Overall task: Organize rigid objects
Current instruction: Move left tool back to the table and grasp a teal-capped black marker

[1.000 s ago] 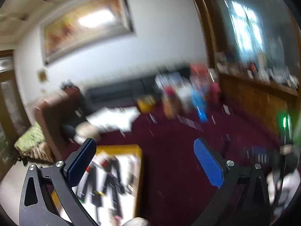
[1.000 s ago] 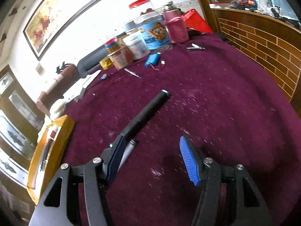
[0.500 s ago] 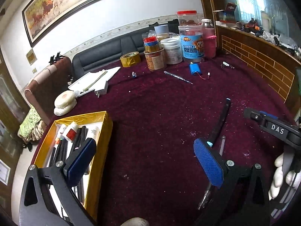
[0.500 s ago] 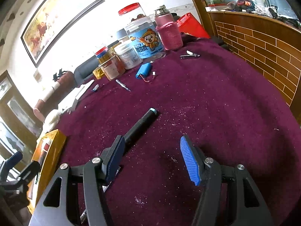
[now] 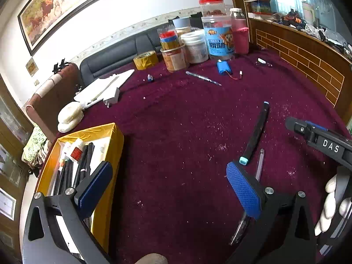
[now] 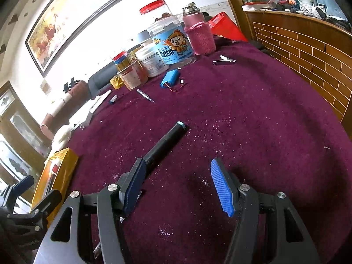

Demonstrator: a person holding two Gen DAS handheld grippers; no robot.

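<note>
A black marker [image 5: 256, 132] with a light-blue end lies on the maroon tablecloth [image 5: 176, 154], and a clear pen [image 5: 260, 162] lies beside it. My left gripper [image 5: 169, 187] hovers open and empty between the marker and a yellow box [image 5: 110, 136] of pens. In the right wrist view my right gripper [image 6: 178, 187] is open, with bare cloth between its pads. There the marker [image 6: 165, 143] runs behind the gripper's left finger [image 6: 134, 184]. The yellow box [image 6: 59, 167] sits at the far left.
Jars and tubs [image 5: 198, 44], a yellow tape roll [image 5: 145, 60], a blue battery pack [image 5: 223, 68], a thin pen [image 5: 202, 78] and a nail clipper [image 6: 224, 61] crowd the far side. White papers [image 5: 103, 88] lie far left. A brick-patterned wall [image 6: 308, 55] bounds the right. A gloved hand [image 5: 330, 204] is at lower right.
The left view swung down from the room onto the table and box, then steadied. The right gripper crept slightly forward, so the marker sits nearer its left finger.
</note>
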